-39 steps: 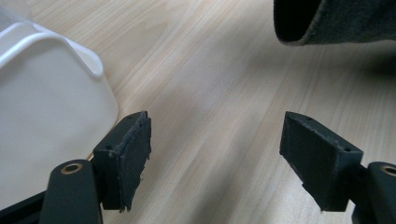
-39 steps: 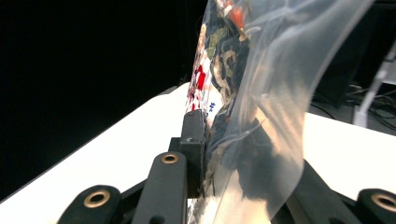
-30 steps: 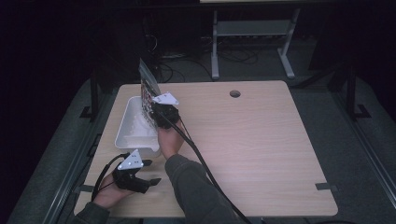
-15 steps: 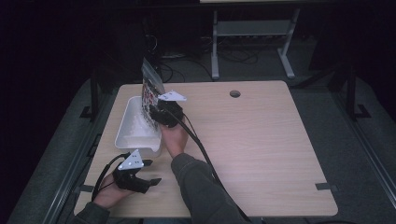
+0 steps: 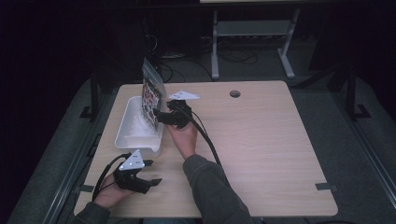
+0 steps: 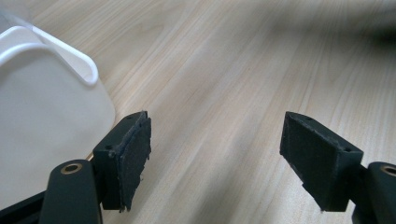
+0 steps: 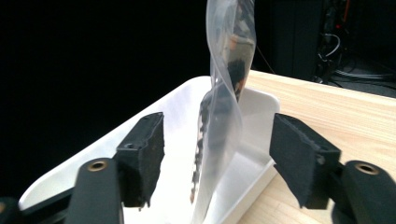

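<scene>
From the high view I see my right gripper (image 5: 161,116) left of centre, up against a clear bag (image 5: 152,98) that stands on edge in a white tray (image 5: 135,133) at the table's left side. The right gripper view adds what that one cannot: the jaws are spread wide, one on each side of the bag (image 7: 223,116), neither pad touching it, and the bag twists as it rises out of the tray (image 7: 261,100). What is inside the bag is dark and too blurred to name.

My left gripper (image 5: 148,172) sits at lower left, near the tray's near end. In the left gripper view its jaws stand wide apart over bare wood, with the tray's rounded corner (image 6: 70,60) just beside the left jaw.

The table (image 5: 261,149) is pale wood grain with a round cable hole (image 5: 235,94) near its far edge. Beyond it the room is dark; a metal frame (image 5: 252,37) and loose cables (image 5: 229,56) show on the floor.
</scene>
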Tool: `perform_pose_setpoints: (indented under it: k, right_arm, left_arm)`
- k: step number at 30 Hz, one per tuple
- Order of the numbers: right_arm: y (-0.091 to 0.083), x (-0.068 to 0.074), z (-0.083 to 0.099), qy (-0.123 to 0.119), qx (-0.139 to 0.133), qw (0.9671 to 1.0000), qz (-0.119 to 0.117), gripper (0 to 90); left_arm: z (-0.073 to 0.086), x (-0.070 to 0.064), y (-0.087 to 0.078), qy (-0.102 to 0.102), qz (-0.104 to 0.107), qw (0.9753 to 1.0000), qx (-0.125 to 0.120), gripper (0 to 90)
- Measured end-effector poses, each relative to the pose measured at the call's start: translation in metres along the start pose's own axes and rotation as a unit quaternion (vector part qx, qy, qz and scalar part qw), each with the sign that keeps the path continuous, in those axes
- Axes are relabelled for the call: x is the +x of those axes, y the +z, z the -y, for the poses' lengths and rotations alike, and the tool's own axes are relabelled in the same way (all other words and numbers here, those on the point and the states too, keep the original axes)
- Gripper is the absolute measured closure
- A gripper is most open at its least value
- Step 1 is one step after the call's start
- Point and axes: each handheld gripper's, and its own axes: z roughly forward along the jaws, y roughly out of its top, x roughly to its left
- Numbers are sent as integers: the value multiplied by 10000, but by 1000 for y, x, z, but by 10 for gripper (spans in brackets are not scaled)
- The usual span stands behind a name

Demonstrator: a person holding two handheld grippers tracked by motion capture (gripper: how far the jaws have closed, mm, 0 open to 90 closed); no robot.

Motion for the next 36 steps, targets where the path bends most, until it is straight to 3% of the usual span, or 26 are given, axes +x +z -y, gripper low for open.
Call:
perform_pose_setpoints:
  k: [8, 23, 36]
  right_arm:
    - [-21, -9, 3, -71, 67, 9992, -380, 310]
    - [-65, -31, 15, -86, 253, 9979, -596, 276]
    - [-96, -51, 22, 57, 387, 9959, -812, 246]
  left_arm:
    - [-1, -1, 1, 17, -15, 10000, 0, 237]
    - [-1, -1, 2, -9, -24, 10000, -29, 230]
    - [-2, -2, 3, -56, 16, 10000, -74, 222]
